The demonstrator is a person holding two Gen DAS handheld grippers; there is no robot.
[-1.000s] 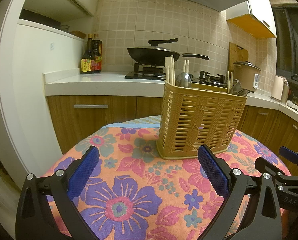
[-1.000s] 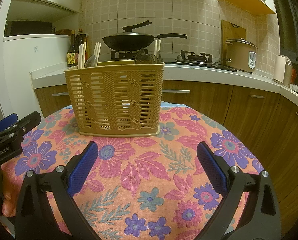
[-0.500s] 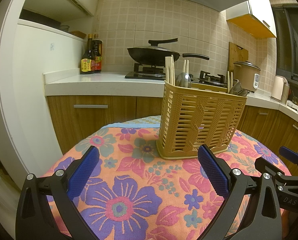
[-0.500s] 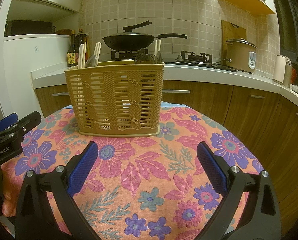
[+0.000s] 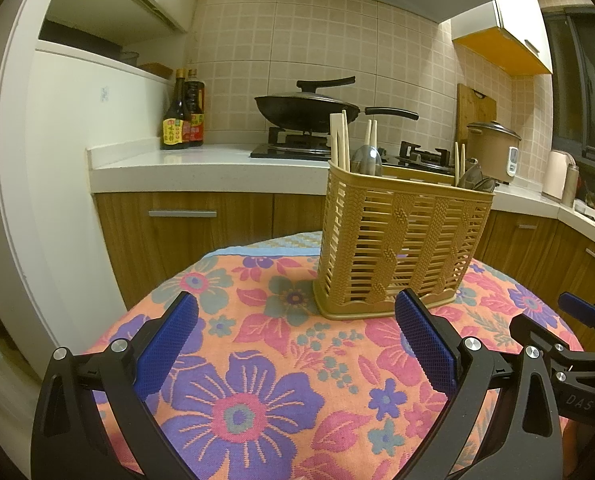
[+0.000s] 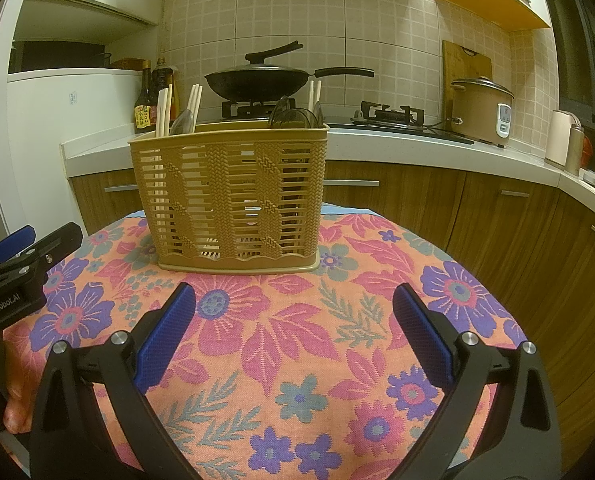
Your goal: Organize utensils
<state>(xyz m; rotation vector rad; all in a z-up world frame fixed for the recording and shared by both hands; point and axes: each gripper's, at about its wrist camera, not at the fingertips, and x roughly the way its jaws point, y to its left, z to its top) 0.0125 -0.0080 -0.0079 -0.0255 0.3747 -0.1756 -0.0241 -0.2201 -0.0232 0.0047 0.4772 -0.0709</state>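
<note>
A tan slatted utensil basket (image 5: pixel 401 248) (image 6: pixel 233 196) stands upright on the floral tablecloth (image 5: pixel 257 360) (image 6: pixel 289 340). Chopsticks (image 5: pixel 339 142) (image 6: pixel 163 112) and spoons (image 5: pixel 367 158) (image 6: pixel 291 118) stick up out of its compartments. My left gripper (image 5: pixel 297 340) hovers open over the cloth, short of the basket's left corner, nothing between its blue pads. My right gripper (image 6: pixel 293 332) is open too, in front of the basket and empty. Each gripper shows at the edge of the other's view: the right one (image 5: pixel 577 312), the left one (image 6: pixel 13 240).
Behind the table runs a white counter (image 5: pixel 201 168) over wooden cabinets, with sauce bottles (image 5: pixel 183 120), a black wok on the stove (image 6: pixel 265 80), a rice cooker (image 6: pixel 481 108) and a cutting board. A person's fingers (image 6: pixel 13 416) show at the lower left.
</note>
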